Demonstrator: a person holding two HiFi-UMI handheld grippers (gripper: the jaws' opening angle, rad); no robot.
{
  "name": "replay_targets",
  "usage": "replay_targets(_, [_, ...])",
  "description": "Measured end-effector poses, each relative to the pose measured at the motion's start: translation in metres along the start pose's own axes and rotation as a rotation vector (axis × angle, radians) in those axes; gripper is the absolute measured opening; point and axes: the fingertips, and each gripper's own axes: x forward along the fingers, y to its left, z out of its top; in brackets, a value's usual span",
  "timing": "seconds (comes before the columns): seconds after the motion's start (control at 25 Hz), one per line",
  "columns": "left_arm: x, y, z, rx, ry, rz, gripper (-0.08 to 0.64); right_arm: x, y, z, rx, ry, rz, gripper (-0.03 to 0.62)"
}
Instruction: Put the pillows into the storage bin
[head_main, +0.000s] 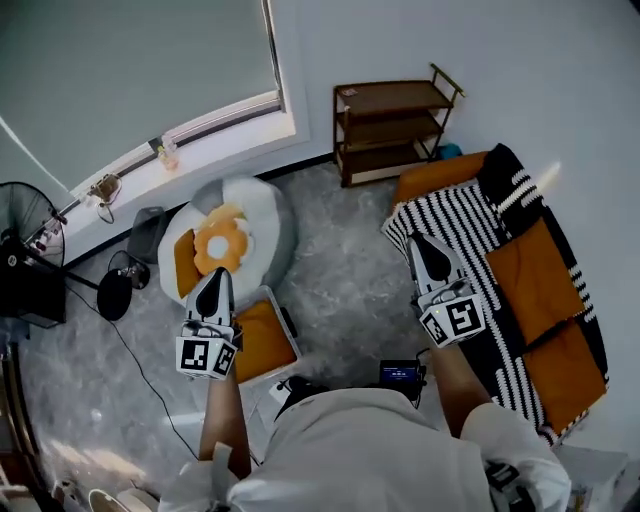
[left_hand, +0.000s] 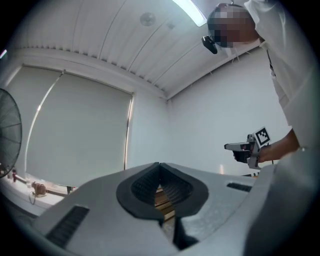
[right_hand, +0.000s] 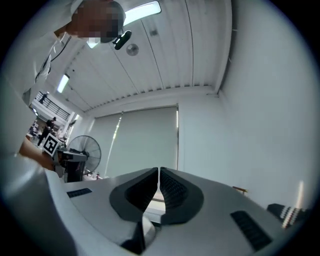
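Both grippers are raised in front of me, shut and empty. In the head view my left gripper hangs over a round grey-and-white soft bin. That bin holds a fried-egg pillow and an orange pillow. Beside it, another orange pillow lies in a white-rimmed box. My right gripper hovers over the striped blanket on the sofa, where orange cushions lie. In the left gripper view the left gripper's jaws meet, and the right gripper's jaws meet in its own view.
A brown shelf unit stands against the far wall. A black fan and a cable sit on the floor at the left, below the window sill. Grey floor lies between the bin and the sofa.
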Motion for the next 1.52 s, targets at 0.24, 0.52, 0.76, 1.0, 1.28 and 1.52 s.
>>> replay_targets(0.24, [0.087,-0.138,-0.004,-0.011,0.011,-0.175,0.009,-0.121,-0.12,0.003,-0.018,0.015,-0.213,0.037])
replay_targets(0.52, [0.165,-0.322,-0.011,-0.071,0.027,-0.464,0.009,-0.26,-0.231,0.009,-0.028,0.042,-0.416,0.037])
replay_targets(0.76, [0.212,-0.459,-0.01,-0.109,0.039,-0.723,0.008,-0.393,-0.284,0.014,-0.004,0.056,-0.659,0.037])
replay_targets(1.0, [0.243,-0.585,-0.014,-0.149,0.072,-0.963,0.008,-0.511,-0.306,0.026,-0.039,0.084,-0.895,0.038])
replay_targets(1.28, [0.265,-0.691,-0.052,-0.182,0.128,-1.162,0.008,-0.588,-0.324,-0.001,0.005,0.13,-1.061,0.038])
replay_targets(1.52, [0.324,-0.748,-0.094,-0.206,0.207,-1.213,0.008,-0.616,-0.379,-0.039,0.145,0.083,-1.172,0.04])
